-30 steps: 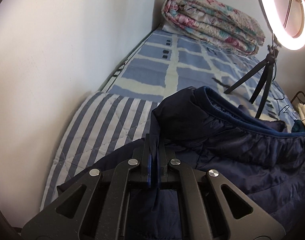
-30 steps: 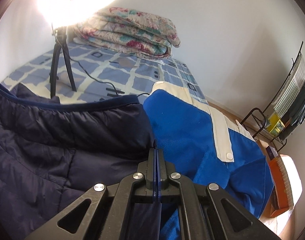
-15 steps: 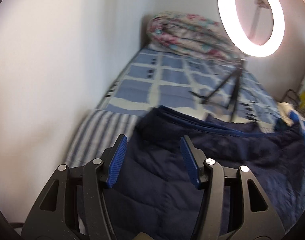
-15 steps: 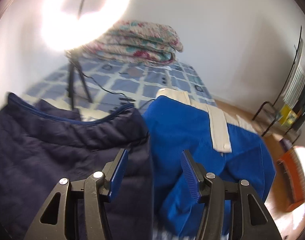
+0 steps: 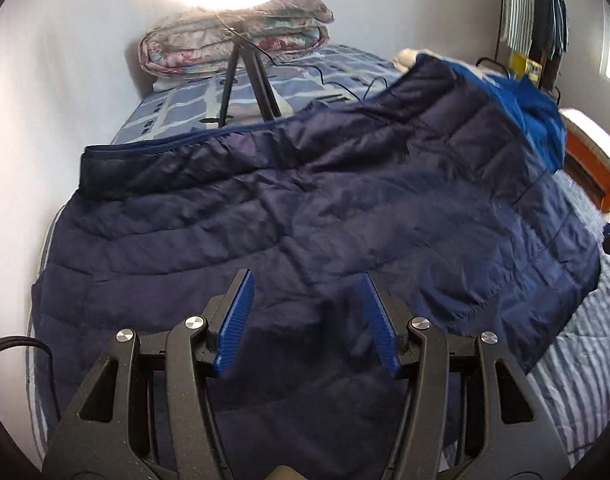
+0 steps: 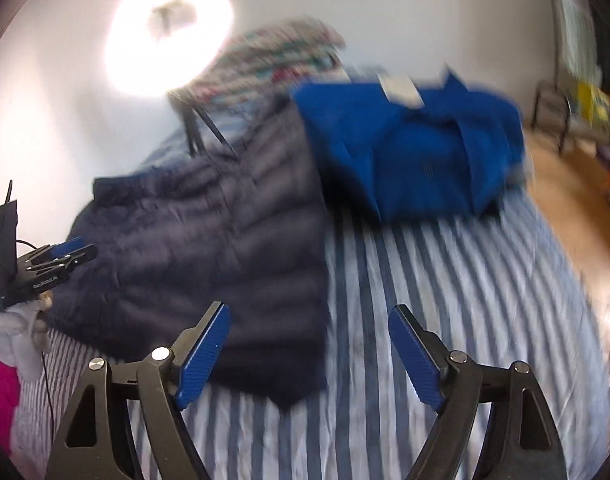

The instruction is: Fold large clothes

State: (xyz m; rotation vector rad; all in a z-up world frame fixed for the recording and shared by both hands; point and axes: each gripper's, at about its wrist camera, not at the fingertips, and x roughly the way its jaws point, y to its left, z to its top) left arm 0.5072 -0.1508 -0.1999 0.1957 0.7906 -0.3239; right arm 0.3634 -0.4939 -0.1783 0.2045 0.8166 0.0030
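Note:
A dark navy quilted jacket [image 5: 305,208] lies folded and flat on the striped bed sheet [image 6: 445,288]; it also shows in the right wrist view [image 6: 209,248]. My left gripper [image 5: 307,300] is open and empty, just above the jacket's near part. My right gripper [image 6: 309,344] is open and empty, above the jacket's near right corner and the sheet. The left gripper also shows at the left edge of the right wrist view [image 6: 71,252]. A bright blue garment [image 6: 417,148] with a cream strip lies beyond the jacket on the right.
A ring light on a tripod [image 5: 245,76] stands on the bed behind the jacket. A folded floral quilt [image 5: 233,44] lies at the bed's head. A white wall runs along the left. A wire rack [image 6: 573,112] and wooden floor are on the right.
Both grippers held the jacket's edge shut one second ago, then opened and let it go. Both have since pulled back and up; the jacket now lies flat.

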